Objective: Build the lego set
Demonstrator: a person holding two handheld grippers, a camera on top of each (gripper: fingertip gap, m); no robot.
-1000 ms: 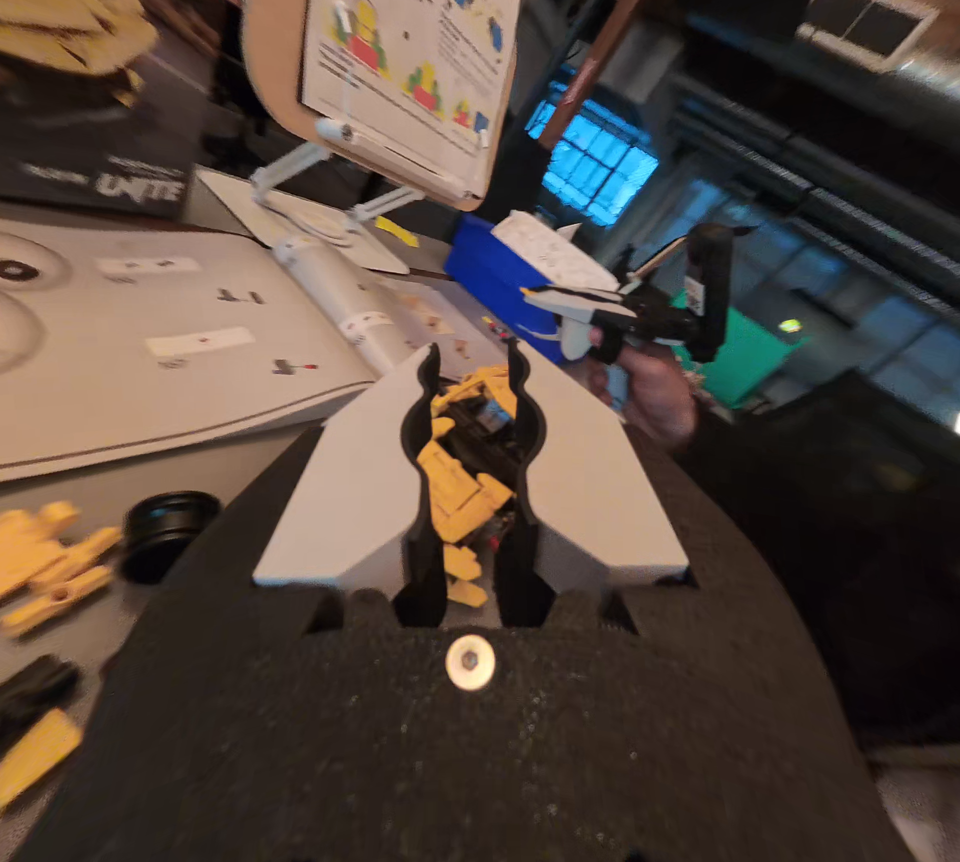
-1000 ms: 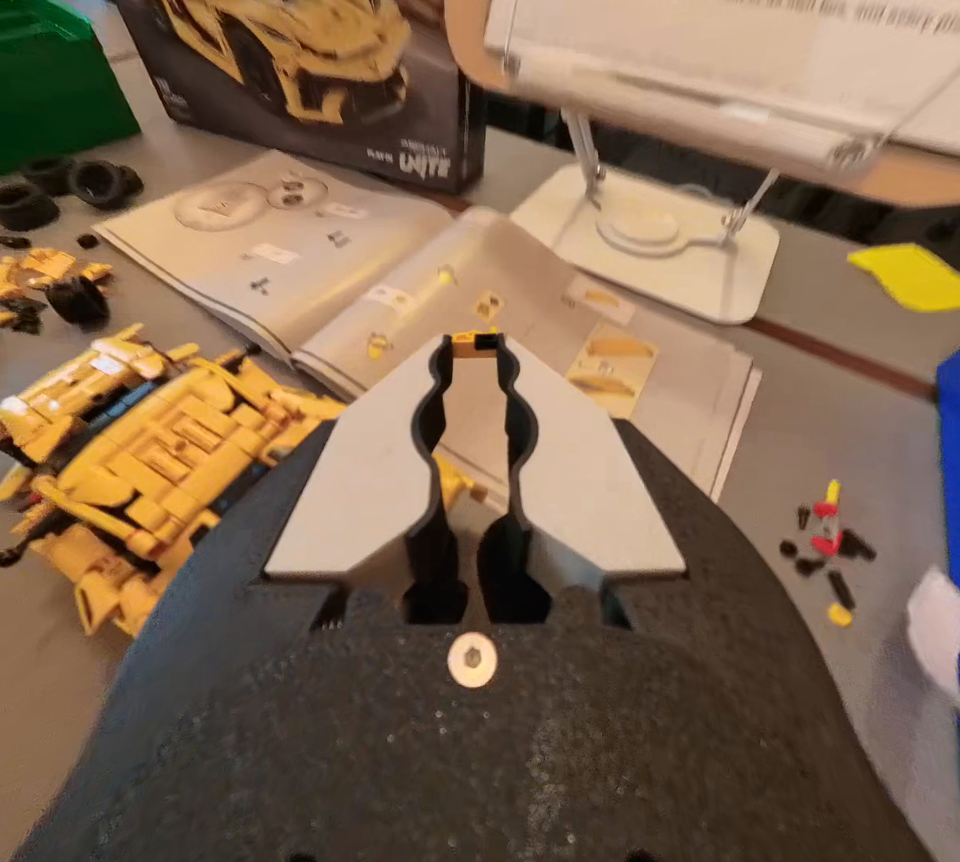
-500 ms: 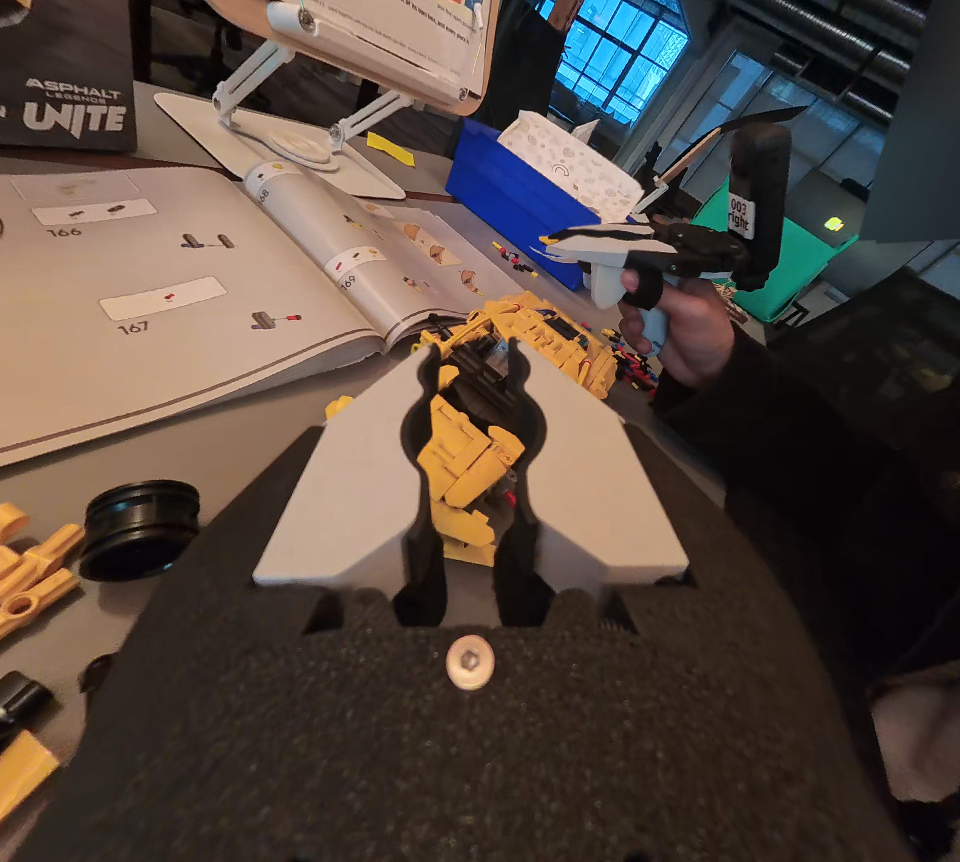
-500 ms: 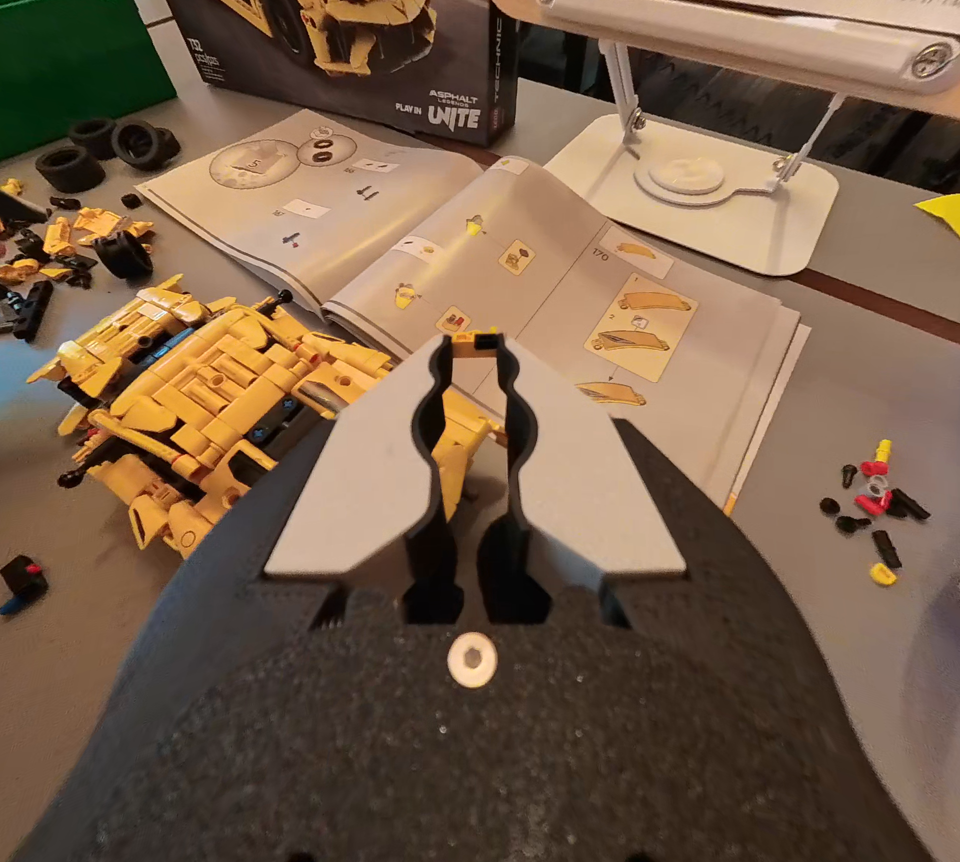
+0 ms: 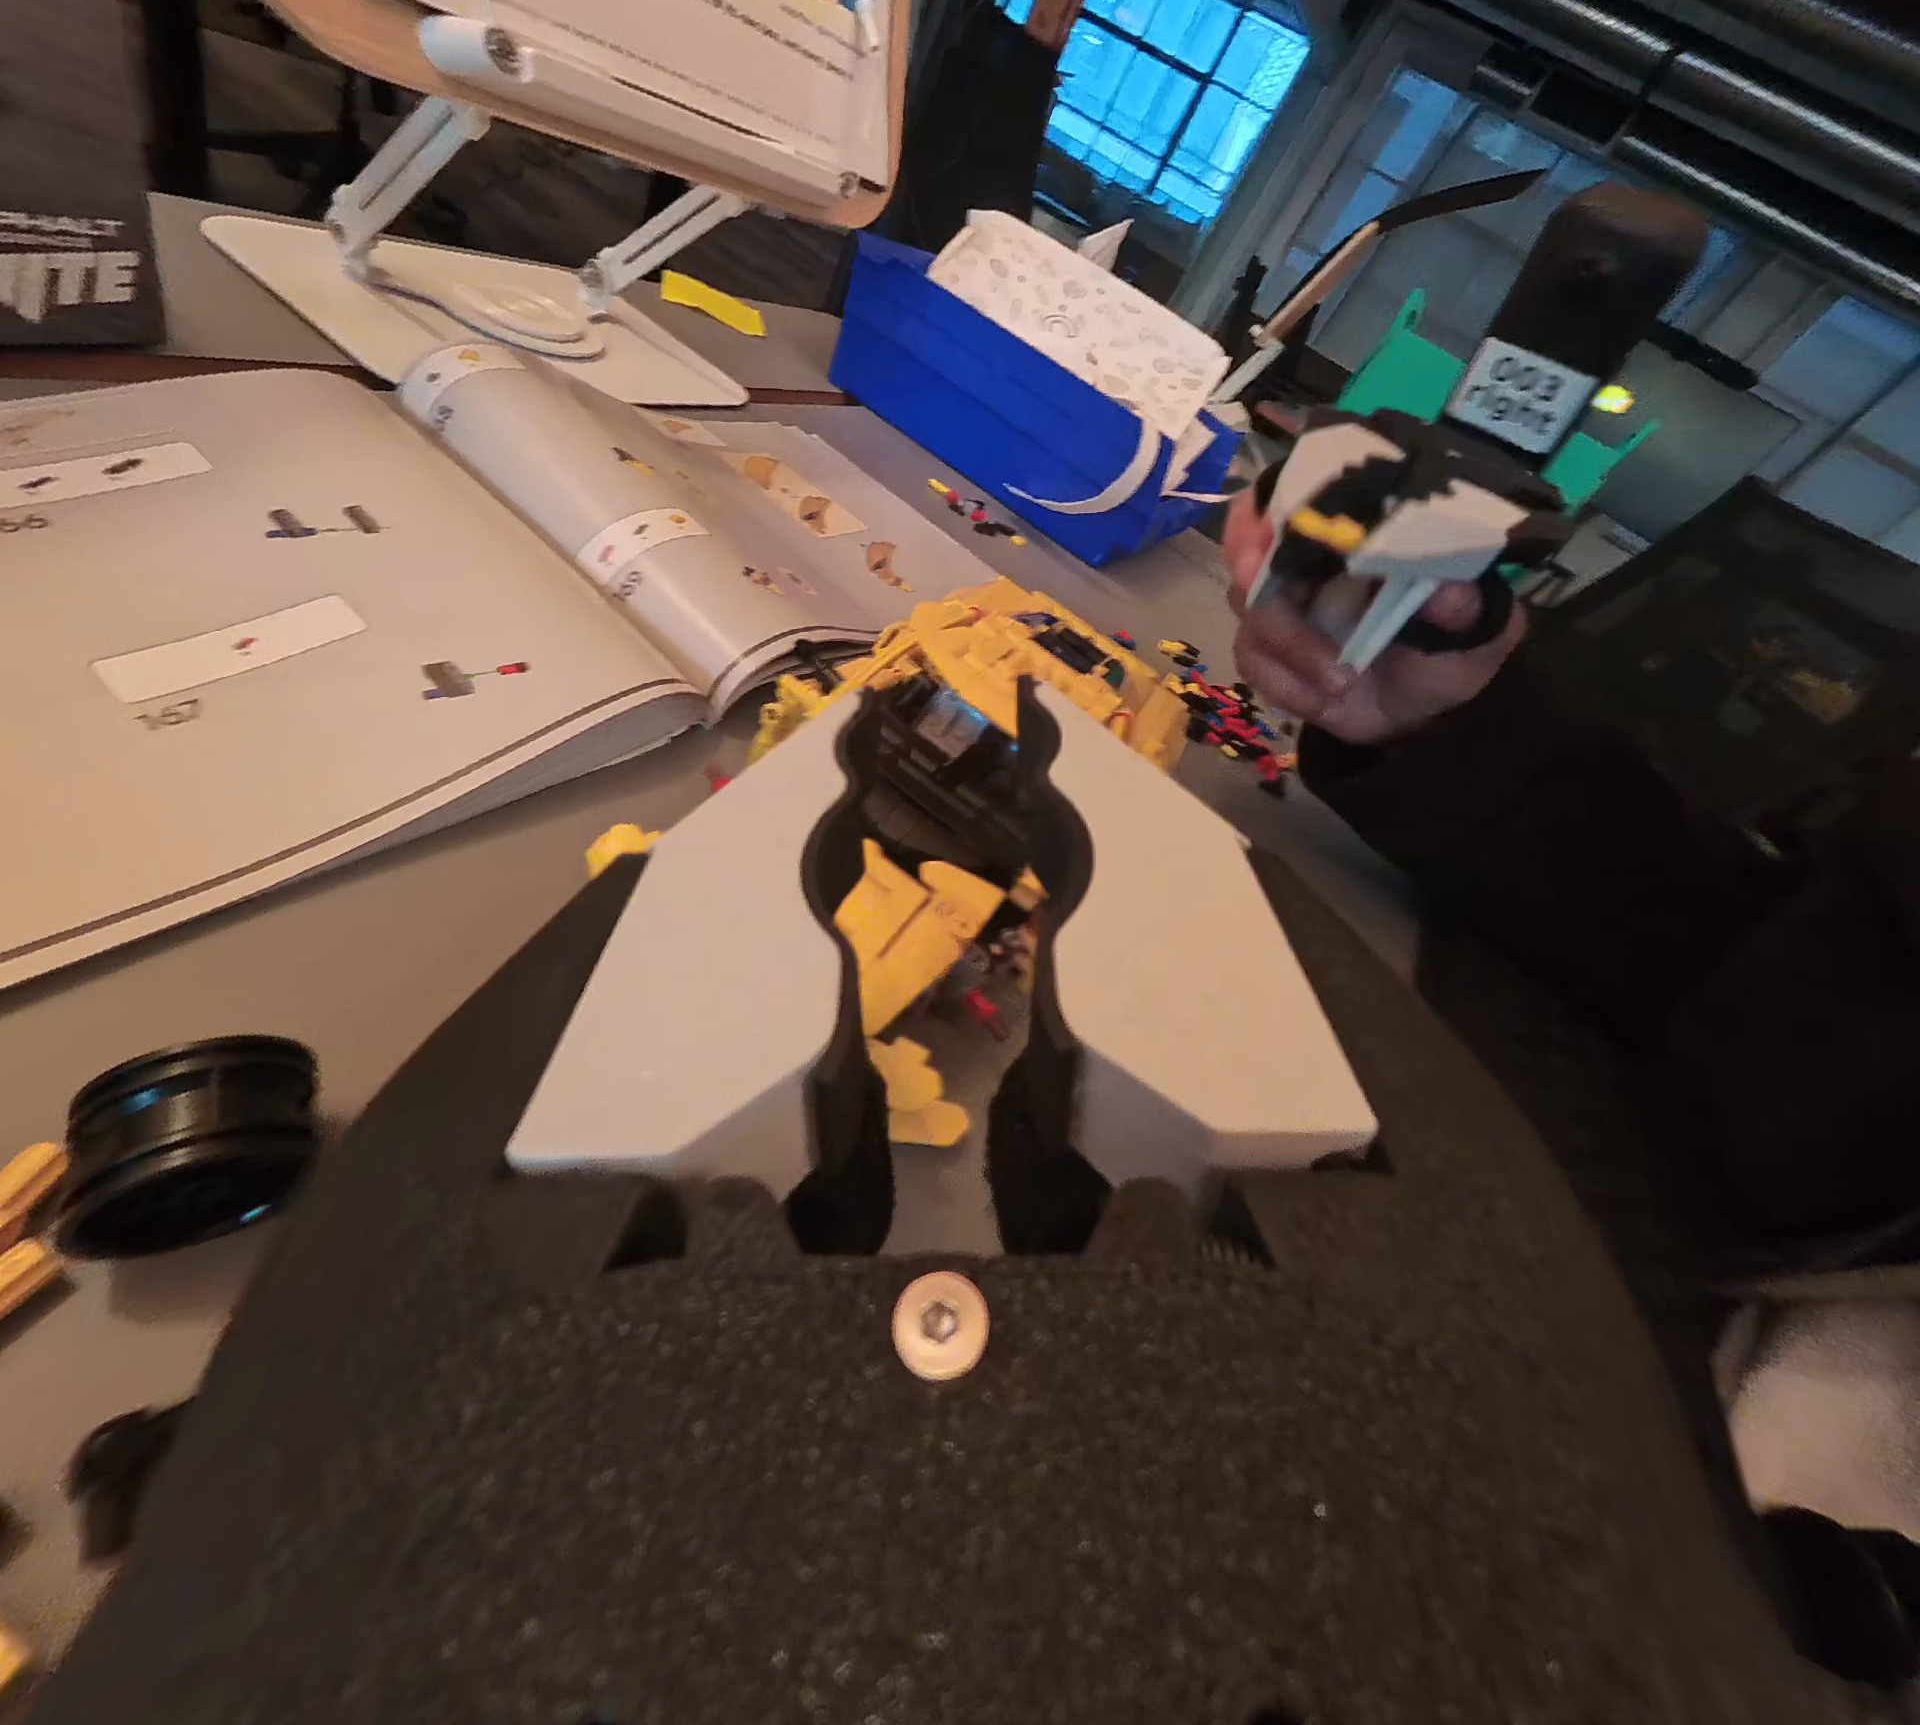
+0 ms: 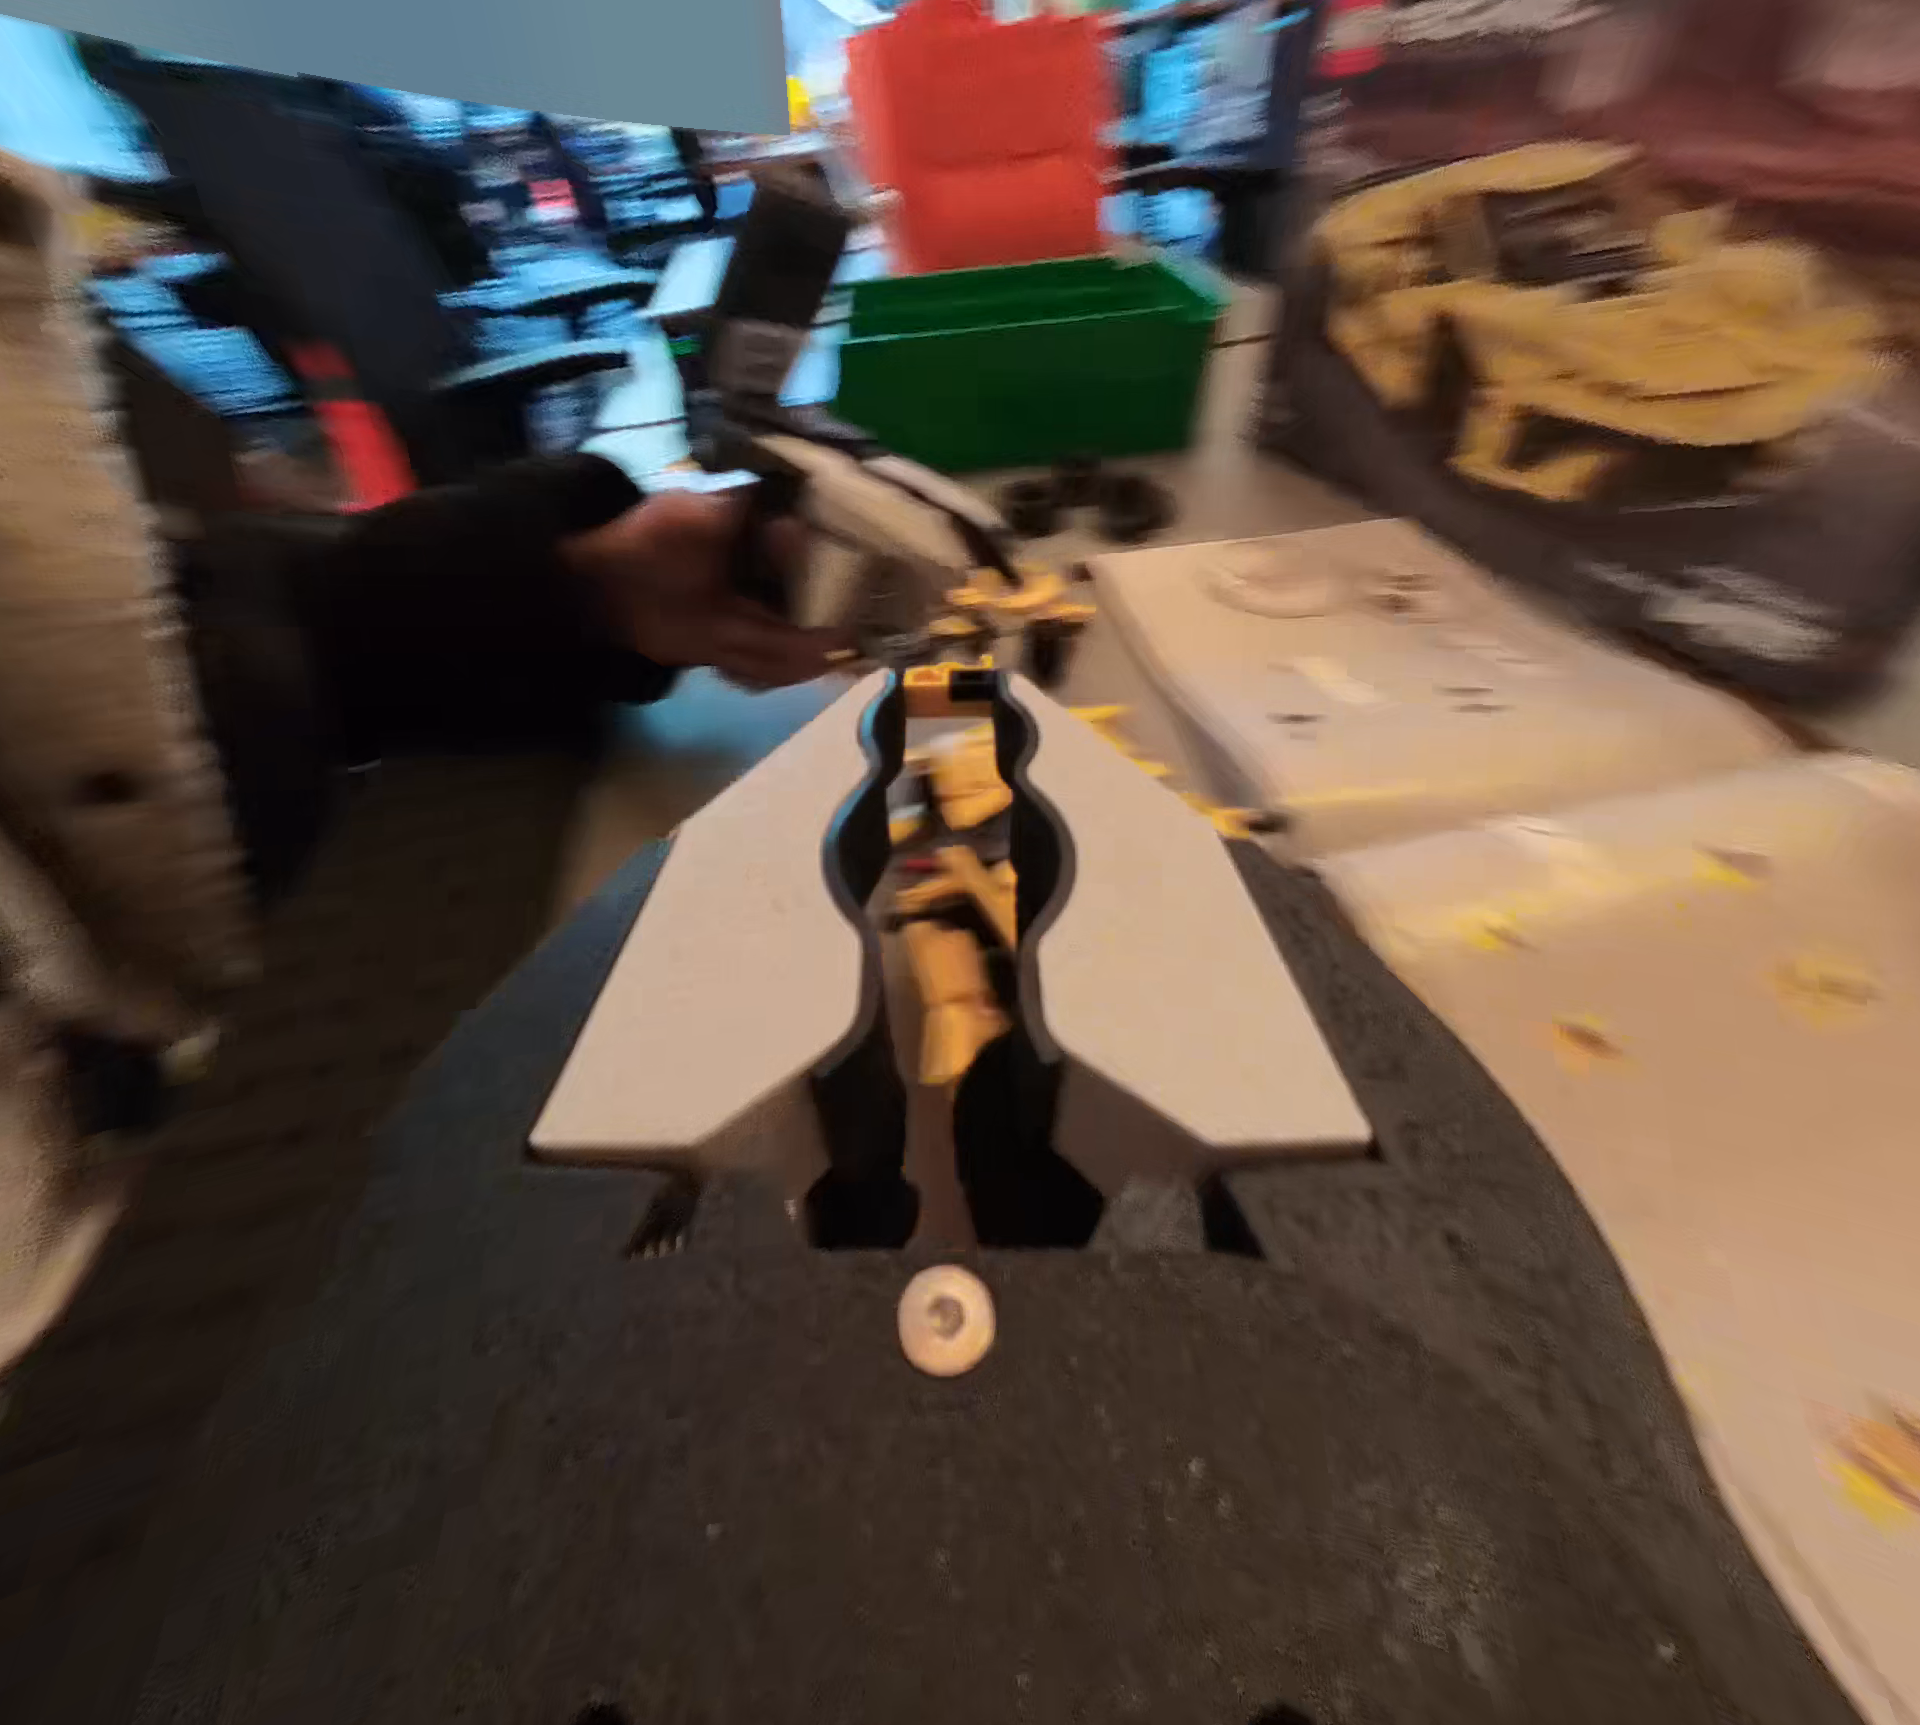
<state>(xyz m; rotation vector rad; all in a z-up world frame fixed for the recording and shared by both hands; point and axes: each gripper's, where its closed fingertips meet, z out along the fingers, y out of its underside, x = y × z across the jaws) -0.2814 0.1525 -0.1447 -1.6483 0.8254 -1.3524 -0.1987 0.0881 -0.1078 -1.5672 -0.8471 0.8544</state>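
Grey table (image 5: 436, 969) bearing my mostly built yellow car (image 5: 997, 667); right gripper (image 6: 943, 688) is pinching a small yellow-black piece (image 6: 945, 696), left gripper (image 5: 940, 740) is clamping the car.

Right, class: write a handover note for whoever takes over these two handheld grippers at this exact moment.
Left gripper: jaws closed on the part-built yellow brick car, apparently at its black middle section.
Right gripper: jaws pinch a small yellow-and-black brick piece, held near the car.
The open paper instruction booklet lies on the table beside the car; a black rubber tyre and small loose pieces lie around.
Done: car body largely assembled.
Left: fit the held piece, the tyre and the loose parts.
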